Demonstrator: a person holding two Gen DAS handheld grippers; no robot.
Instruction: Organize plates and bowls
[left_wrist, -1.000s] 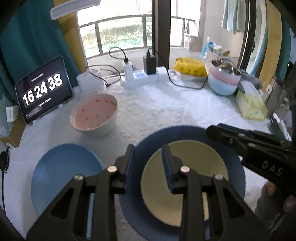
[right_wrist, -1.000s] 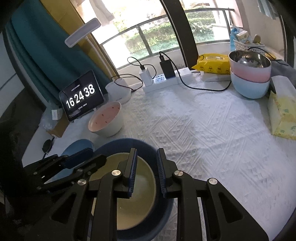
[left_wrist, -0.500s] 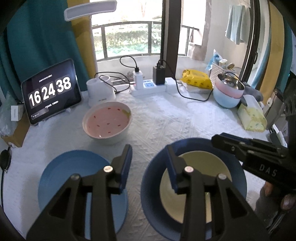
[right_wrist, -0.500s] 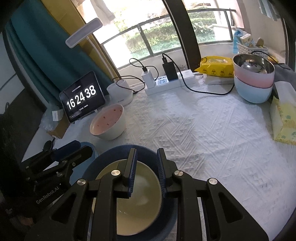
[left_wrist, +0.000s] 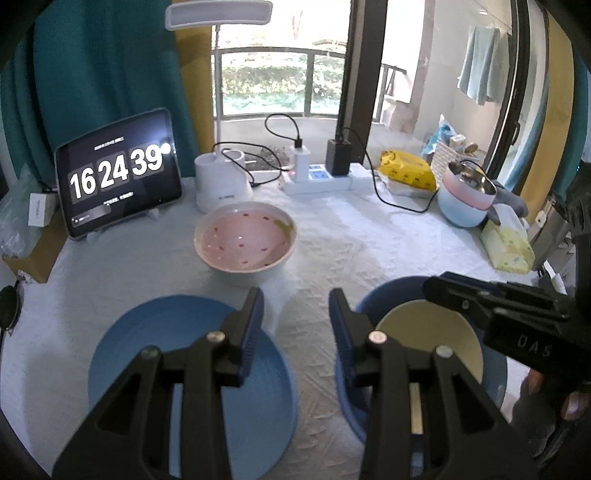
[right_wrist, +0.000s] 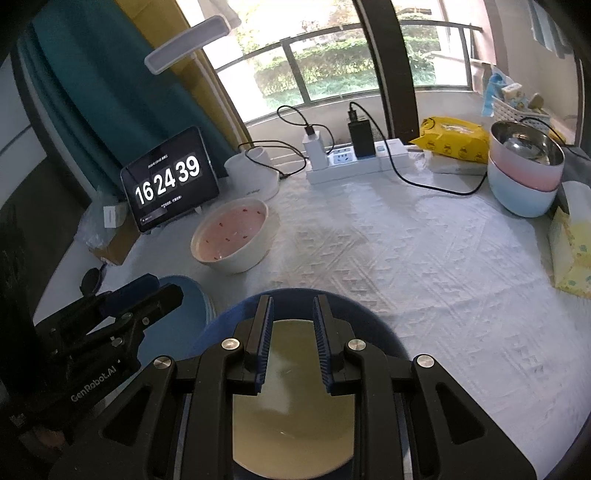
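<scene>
Your right gripper (right_wrist: 291, 306), jaws slightly apart and pinching nothing, hovers over the dark blue plate (right_wrist: 373, 325) at the table's near edge. That plate holds a yellow plate (right_wrist: 295, 417). Your left gripper (left_wrist: 295, 314) is spread, empty.

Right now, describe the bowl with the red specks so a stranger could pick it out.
On the white tablecloth, look in front of the clock tablet and lamp base. The speckled bowl stands alone there: white outside, pink inside with red specks, unlike the plain blue plates nearer.

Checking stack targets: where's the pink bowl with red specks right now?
The pink bowl sits on the white tablecloth left of centre in both wrist views, just in front of the clock tablet and white lamp base, beyond the light blue plate.
</scene>
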